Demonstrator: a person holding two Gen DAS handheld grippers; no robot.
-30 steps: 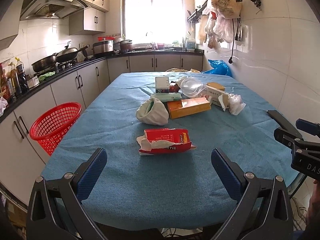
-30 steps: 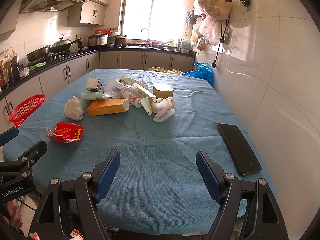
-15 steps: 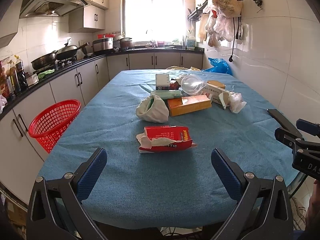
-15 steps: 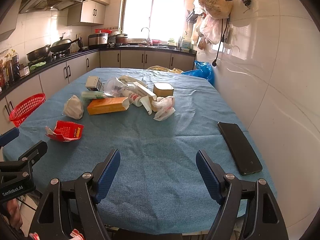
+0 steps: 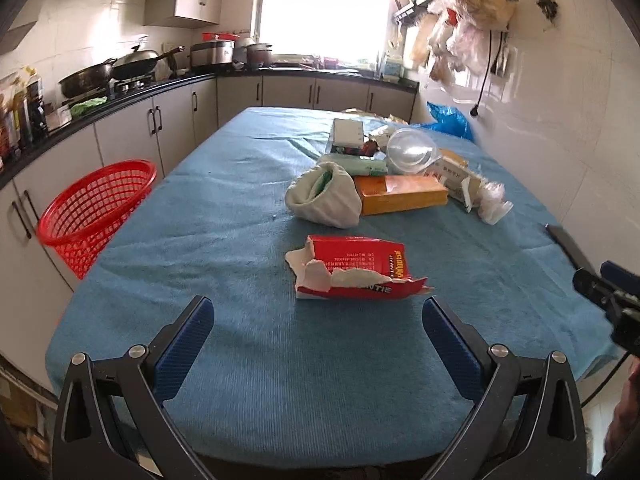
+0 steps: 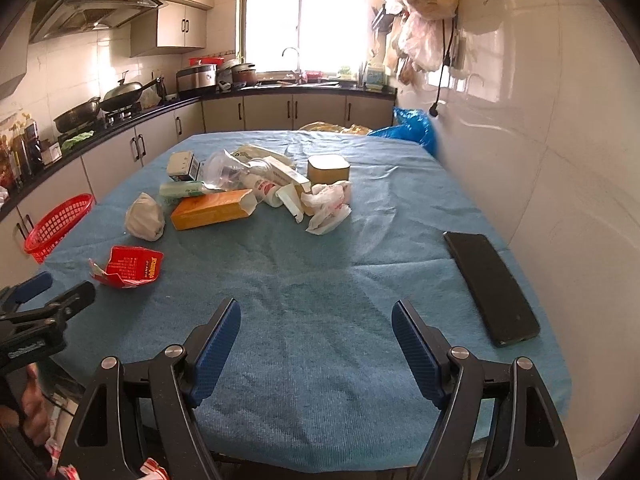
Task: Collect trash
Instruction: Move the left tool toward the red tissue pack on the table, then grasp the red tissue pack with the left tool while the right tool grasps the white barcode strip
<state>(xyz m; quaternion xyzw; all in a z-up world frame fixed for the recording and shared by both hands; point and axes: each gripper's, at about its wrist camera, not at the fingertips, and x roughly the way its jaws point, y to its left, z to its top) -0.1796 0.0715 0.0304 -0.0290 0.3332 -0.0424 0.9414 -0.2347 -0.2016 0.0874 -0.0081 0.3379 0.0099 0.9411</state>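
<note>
A torn red carton (image 5: pixel 354 266) lies on the blue tablecloth (image 5: pixel 224 216) just ahead of my open, empty left gripper (image 5: pixel 318 320); it also shows in the right wrist view (image 6: pixel 130 266). Behind it lie a white crumpled bag (image 5: pixel 326 198), an orange box (image 5: pixel 402 194), a clear plastic lid (image 5: pixel 410 150), small boxes and crumpled wrappers (image 6: pixel 328 206). A red mesh basket (image 5: pixel 98 208) stands off the table's left edge. My right gripper (image 6: pixel 316 332) is open and empty above the near middle of the table.
A black phone (image 6: pixel 490 282) lies near the table's right edge by the tiled wall. Kitchen counters with pans (image 5: pixel 116 72) run along the left and back. Plastic bags (image 6: pixel 420 4) hang on the right wall. A blue bag (image 6: pixel 412 128) sits beyond the table.
My left gripper has moved forward, closer to the red carton. The right gripper has edged slightly forward. Nothing was grasped.
</note>
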